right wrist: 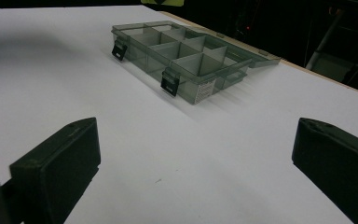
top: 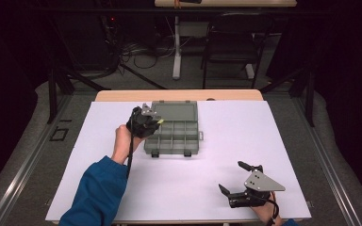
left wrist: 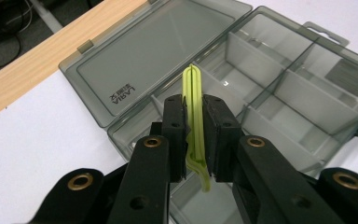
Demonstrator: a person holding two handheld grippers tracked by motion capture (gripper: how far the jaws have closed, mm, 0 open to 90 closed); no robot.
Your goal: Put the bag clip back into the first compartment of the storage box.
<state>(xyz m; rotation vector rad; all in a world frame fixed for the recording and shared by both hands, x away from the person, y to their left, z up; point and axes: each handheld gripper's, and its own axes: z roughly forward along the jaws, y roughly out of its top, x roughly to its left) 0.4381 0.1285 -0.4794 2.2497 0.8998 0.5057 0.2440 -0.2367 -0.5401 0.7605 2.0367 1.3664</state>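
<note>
A grey see-through compartment box [top: 181, 134] lies open mid-table, its lid [top: 175, 111] folded back flat. My left gripper [top: 156, 122] hovers over the box's left side, shut on a yellow-green rubber band [left wrist: 195, 121] that stands up between the pads above a left compartment [left wrist: 135, 130]. The box [left wrist: 279, 88] has several empty compartments split by dividers. My right gripper [top: 238, 176] rests near the table's front right, open, nothing between its fingers [right wrist: 60, 163]. From there the box [right wrist: 186, 58] lies ahead with two black latches [right wrist: 169, 84] facing me.
A white sheet [top: 226, 155] covers the table; a wooden edge [top: 179, 95] shows at the back. Beyond it stand a chair [top: 233, 42], a table leg [top: 176, 47] and floor cables [top: 132, 52]. A blue sleeve [top: 96, 193] comes in at the front left.
</note>
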